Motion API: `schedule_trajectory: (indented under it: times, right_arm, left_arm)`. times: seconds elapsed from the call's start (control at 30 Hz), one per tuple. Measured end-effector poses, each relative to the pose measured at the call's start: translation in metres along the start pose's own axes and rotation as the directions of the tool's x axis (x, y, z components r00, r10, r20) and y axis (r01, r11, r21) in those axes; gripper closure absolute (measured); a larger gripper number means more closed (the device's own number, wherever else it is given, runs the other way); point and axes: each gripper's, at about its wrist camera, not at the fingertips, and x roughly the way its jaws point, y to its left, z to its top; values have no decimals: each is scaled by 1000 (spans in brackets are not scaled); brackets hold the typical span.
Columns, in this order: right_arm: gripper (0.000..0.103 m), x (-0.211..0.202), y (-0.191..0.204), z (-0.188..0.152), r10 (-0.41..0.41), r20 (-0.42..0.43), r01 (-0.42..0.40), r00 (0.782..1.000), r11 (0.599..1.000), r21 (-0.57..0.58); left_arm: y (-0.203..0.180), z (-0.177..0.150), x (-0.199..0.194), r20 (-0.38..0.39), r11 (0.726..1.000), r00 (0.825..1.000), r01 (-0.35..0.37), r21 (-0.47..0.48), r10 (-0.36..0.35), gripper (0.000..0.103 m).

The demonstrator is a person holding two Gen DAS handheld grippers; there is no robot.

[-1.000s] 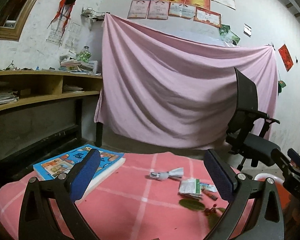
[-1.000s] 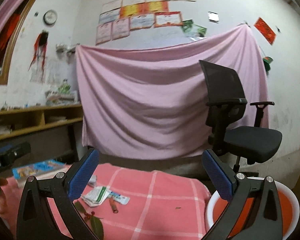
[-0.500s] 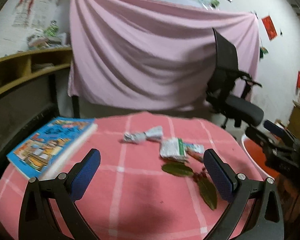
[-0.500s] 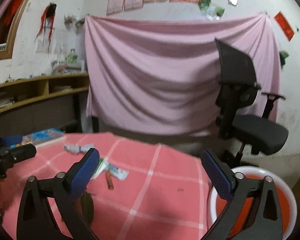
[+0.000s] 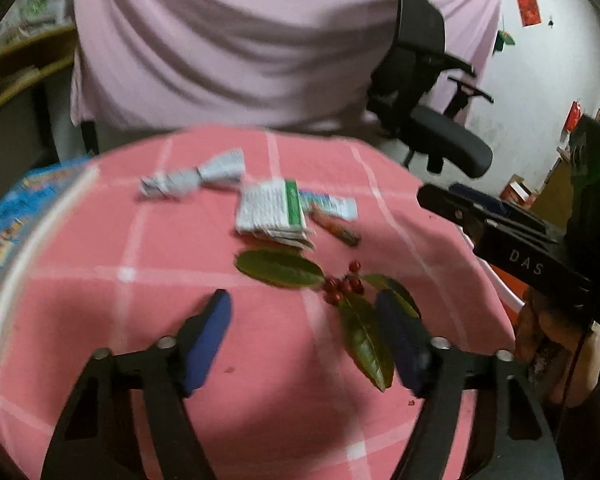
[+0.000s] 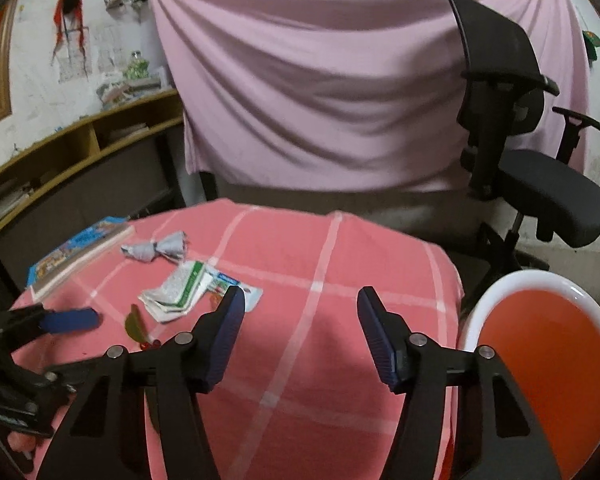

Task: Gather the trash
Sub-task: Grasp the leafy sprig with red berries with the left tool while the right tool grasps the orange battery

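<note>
The left gripper's (image 5: 304,320) blue-padded fingers (image 5: 206,336) are closing with nothing clenched between them, only pink checked cloth on the surface (image 5: 140,320) showing in the gap; a long green leaf (image 5: 366,340) lies just inside the right-hand finger. The right gripper's (image 6: 302,326) fingers (image 6: 228,336) are likewise closing over bare cloth, released of everything.

Outward from the left fingers lie the scraps to be collected. A sprig carries about three dark green leaves meeting at one cluster of small red berries (image 5: 344,282). Just beyond it is one folded wad of printed paper with a green stripe (image 5: 274,210), one flat white wrapper (image 5: 332,206) partly tucked under it, and one small brown-red stick-like piece (image 5: 338,230) beside them. Farther back sits one grey paper twisted like a bow (image 5: 194,178).

One blue picture book (image 6: 78,254) rests at the surface's left edge. One round white tub with an orange-red inside (image 6: 540,344) stands off the right edge; nothing can be made out in it.
</note>
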Motion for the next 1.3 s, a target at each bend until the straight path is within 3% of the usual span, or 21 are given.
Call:
schedule_trajectory:
  times: [0.23,0.4,0.47,0.57,0.67,0.73,0.8,0.93,1.07,1.17,1.3]
  right_arm:
    - [46,10,-9,0,-8,-60,10,998,999,32]
    - [46,13,-11,1,-5,-83,8,997,999,38]
    - [46,15,-10,1,-5,-94,8,996,999,34]
    - [46,13,-6,2,15,-81,-12,997,999,35]
    - [49,16,1,2,69,-82,-65,994,997,46]
    - [64,22,8,1,79,-103,-76,992,997,28]
    - [72,26,16,2,87,-119,-86,989,996,12]
    - [73,40,33,2,115,-184,-121,976,992,-20]
    - [75,57,47,0,80,-256,-101,963,993,-69]
    - [87,64,48,2,80,-270,-100,959,993,-62]
    - [95,58,48,1,133,-262,-152,956,987,-53]
  left_arm:
    - [-16,3,6,-19,999,1000,0,33,0,44]
    - [-25,-1,9,-33,996,999,-28,86,30,71]
    - [-21,-2,8,-34,997,999,-19,72,22,87]
    - [-15,-2,8,-32,999,999,-11,36,12,97]
    - [-7,-1,2,-12,1000,1000,-21,-8,21,99]
    - [1,-1,-4,10,998,999,-39,-53,40,100]
    - [13,-2,-10,23,993,998,-59,-98,62,100]
    - [28,-2,-24,63,983,991,-106,-151,116,103]
    - [37,-4,-27,67,976,989,-119,-180,133,103]
    - [35,-2,-25,58,977,989,-125,-171,137,103]
    - [36,-4,-28,67,978,989,-118,-171,131,103]
